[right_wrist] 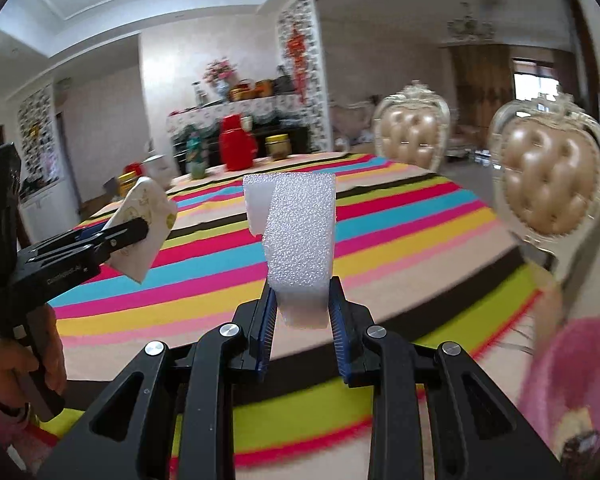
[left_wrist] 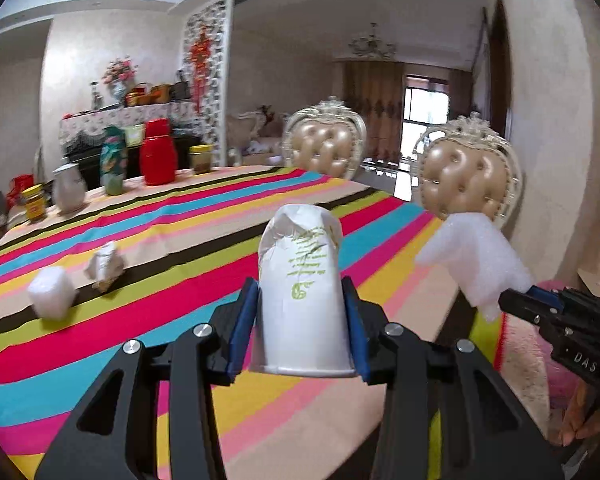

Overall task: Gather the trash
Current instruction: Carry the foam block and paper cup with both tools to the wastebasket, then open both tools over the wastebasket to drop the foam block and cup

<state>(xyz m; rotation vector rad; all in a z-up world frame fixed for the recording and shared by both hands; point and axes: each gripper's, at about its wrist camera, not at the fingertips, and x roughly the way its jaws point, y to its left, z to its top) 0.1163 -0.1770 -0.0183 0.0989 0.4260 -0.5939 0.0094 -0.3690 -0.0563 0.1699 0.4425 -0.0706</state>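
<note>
The left gripper (left_wrist: 302, 312) is closed around a crumpled white paper cup (left_wrist: 302, 280), held above a striped tablecloth (left_wrist: 180, 248). At 3 o'clock in the left wrist view, the right gripper (right_wrist: 302, 316) clamps a white foam piece (right_wrist: 300, 236). Two more pieces of trash, a foam lump (left_wrist: 52, 292) and a crumpled wrapper (left_wrist: 105, 266), lie at 9 o'clock.

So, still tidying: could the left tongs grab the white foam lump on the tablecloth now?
Probably not yet: the left tongs are shut on a crushed paper cup. The path to the foam lump looks unobstructed.
</note>
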